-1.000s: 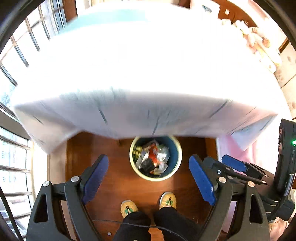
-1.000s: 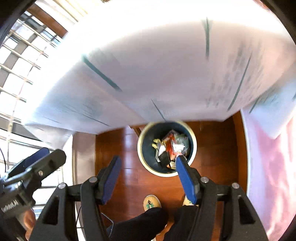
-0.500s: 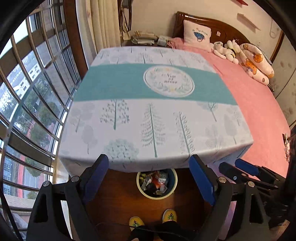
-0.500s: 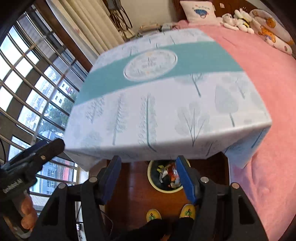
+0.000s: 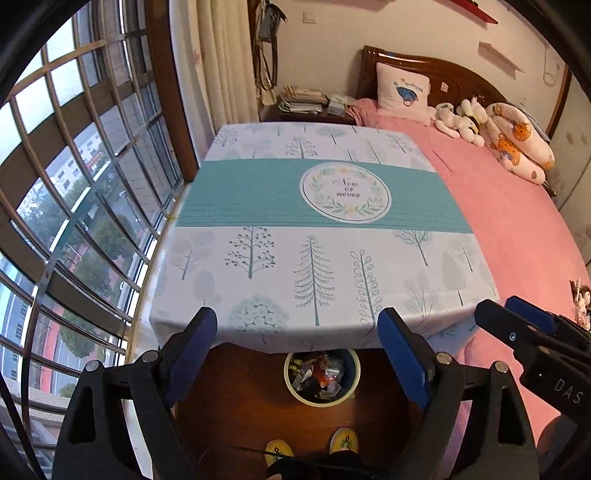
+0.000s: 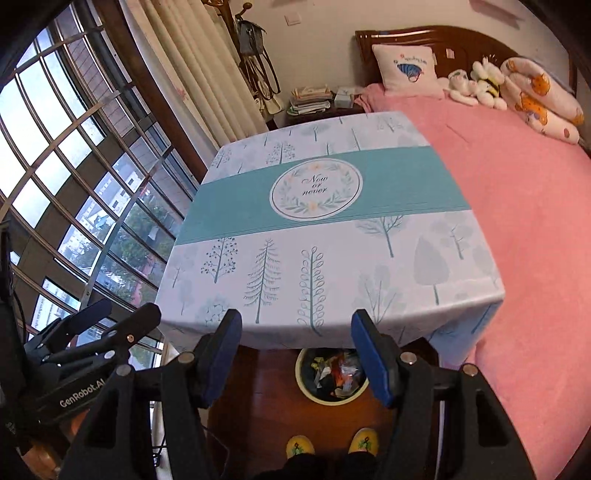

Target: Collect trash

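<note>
A: Crumpled foil and plastic trash (image 5: pixel 320 376) fills a bin (image 5: pixel 295 386) on the wooden floor, just under the desk (image 5: pixel 321 240) edge.

B: Left hand-held gripper (image 5: pixel 299 354) gapes wide, empty; right hand-held gripper (image 6: pixel 295 354) narrower, also empty.

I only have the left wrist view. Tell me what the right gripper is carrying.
Observer: Nothing. In the right wrist view the right gripper has its jaws apart, with no trash between them.
Operator: Read me the lettering on the left gripper body.
Observer: Its side reads "GenRobot.AI", seen from the right wrist view.
Operator: Describe the top of the coat stand; my view cuts it off.
Observer: It ends in knobbed wooden hooks, and a blue-grey bag hangs just below them.
</note>
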Demonstrator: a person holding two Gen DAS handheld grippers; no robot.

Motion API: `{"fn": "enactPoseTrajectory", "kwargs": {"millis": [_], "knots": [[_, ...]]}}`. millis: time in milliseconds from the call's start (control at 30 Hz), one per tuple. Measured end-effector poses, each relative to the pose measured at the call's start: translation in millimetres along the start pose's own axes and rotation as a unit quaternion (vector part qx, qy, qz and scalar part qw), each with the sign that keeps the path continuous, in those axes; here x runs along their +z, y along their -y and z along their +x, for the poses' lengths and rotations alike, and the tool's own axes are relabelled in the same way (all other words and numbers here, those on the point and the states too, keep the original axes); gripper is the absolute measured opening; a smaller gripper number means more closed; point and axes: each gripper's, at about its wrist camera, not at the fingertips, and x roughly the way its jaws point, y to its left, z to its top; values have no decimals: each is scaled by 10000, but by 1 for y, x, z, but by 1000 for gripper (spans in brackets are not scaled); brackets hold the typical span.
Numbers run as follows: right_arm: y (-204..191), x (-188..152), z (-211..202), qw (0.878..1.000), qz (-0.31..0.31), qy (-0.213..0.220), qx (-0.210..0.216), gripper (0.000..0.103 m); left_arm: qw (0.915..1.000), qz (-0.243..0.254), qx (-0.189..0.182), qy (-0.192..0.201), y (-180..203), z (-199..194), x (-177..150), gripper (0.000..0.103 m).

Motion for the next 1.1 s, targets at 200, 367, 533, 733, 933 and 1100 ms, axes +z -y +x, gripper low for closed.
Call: {"fn": "enactPoseTrajectory", "kwargs": {"millis": [200, 367, 533, 733, 933, 1100], "knots": [[-2, -5, -6, 9998, -92, 107, -119, 62, 9999, -52, 111, 63, 2, -7, -9, 87], [-4, -12, -8, 9996, -180, 158, -163, 62, 9999, -30, 115, 85, 6, -11, -16, 87], [-5, -17, -11, 9995, -182, 200, -187, 62, 9998, 16, 130, 121, 7, -16, -20, 87], [-4, -23, -14, 9996, -157, 128, -201, 62, 9998, -35, 126, 124, 7, -18, -23, 87], [-4, -25, -15, 9996, -152, 125, -206, 62, 9999, -31, 105, 106, 6, -18, -24, 87], [-3, -25, -15, 9996, -157, 135, -206, 62, 9999, -33, 91, 92, 6, -17, -24, 87]]}}
